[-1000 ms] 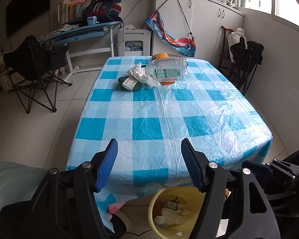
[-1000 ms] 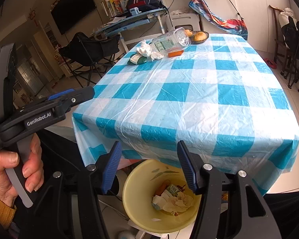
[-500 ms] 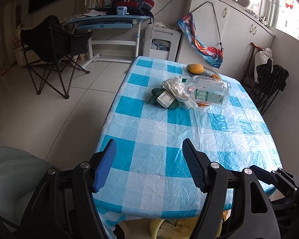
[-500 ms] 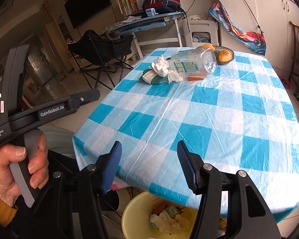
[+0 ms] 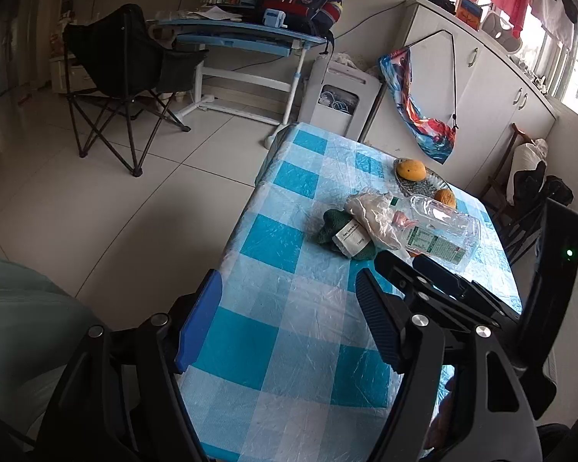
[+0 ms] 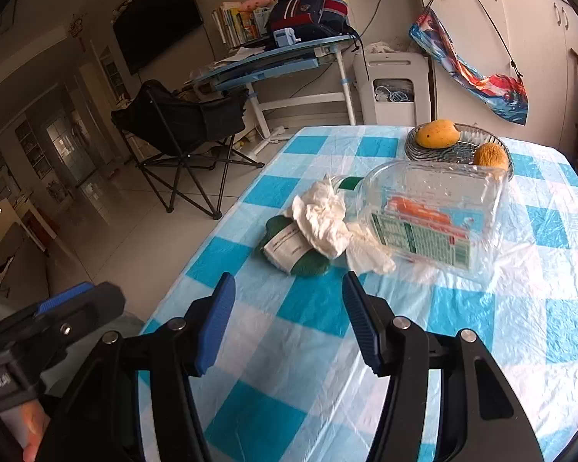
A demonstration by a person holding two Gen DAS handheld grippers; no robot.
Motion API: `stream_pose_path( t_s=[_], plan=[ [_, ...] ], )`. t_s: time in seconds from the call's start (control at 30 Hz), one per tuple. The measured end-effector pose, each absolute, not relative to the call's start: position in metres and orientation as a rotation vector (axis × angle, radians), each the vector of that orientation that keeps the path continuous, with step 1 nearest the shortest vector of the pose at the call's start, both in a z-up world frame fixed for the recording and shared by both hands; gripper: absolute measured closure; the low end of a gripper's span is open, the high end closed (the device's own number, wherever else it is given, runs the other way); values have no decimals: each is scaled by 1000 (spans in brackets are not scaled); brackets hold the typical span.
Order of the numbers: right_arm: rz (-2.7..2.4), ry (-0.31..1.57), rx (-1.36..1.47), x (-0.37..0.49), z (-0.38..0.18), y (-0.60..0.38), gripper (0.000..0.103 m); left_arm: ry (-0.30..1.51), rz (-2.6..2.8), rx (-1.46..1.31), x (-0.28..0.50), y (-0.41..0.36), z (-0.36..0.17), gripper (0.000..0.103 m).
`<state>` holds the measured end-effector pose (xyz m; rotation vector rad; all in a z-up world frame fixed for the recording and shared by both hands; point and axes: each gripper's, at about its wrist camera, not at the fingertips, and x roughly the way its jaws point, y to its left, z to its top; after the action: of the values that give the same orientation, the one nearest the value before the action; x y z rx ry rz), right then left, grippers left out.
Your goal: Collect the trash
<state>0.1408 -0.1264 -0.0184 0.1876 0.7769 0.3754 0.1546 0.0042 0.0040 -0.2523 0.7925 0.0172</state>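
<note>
A trash pile lies on the blue-checked table: a crumpled white tissue, a dark green wrapper with a white label, and a clear plastic bottle on its side. The pile also shows in the left wrist view, with the wrapper, the tissue and the bottle. My right gripper is open and empty, just short of the wrapper. My left gripper is open and empty over the table's near left part, behind the right one.
A glass dish with a mango and a brown fruit stands behind the bottle. A black folding chair and a blue desk stand on the floor to the left. White cupboards line the right wall.
Both grippers have risen from the yellow bin below the table's edge and moved forward over the table toward the trash pile. The bin has dropped out of view. Both stayed open.
</note>
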Motion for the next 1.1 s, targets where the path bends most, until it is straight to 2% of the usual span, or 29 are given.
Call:
stream_pose_path(
  t_s=[0.13,0.27,0.47,0.6,0.77,0.83,0.87,0.9,0.97,1.03,1.1],
  plan=[
    [351,793,197,166,-28,-125,51,801,20,-222,176,0,2,33],
    [346,837,180,175,-37,-128,86,826,27,-203,198,-4,-6,33],
    [394,888,97,143,-27,-148,94,873,28,-166,233,-23,-25,33],
    [419,967,17,113,-22,-170,95,890,28,-155,254,-38,-35,33],
    [402,982,29,82,-29,-202,94,902,42,-125,275,-54,-46,33],
    [391,967,68,84,-33,-206,80,914,52,-111,280,-58,-51,33],
    [398,951,72,84,-32,-204,62,920,56,-107,282,-59,-54,33],
    [411,928,64,85,-31,-201,55,924,57,-103,283,-60,-57,33],
    [426,893,29,87,-28,-191,47,922,52,-100,285,-61,-59,34],
    [437,869,29,92,-27,-186,47,920,31,-96,285,-64,-61,41],
    [425,866,28,98,-29,-183,47,921,-10,-91,284,-68,-62,60]
  ],
)
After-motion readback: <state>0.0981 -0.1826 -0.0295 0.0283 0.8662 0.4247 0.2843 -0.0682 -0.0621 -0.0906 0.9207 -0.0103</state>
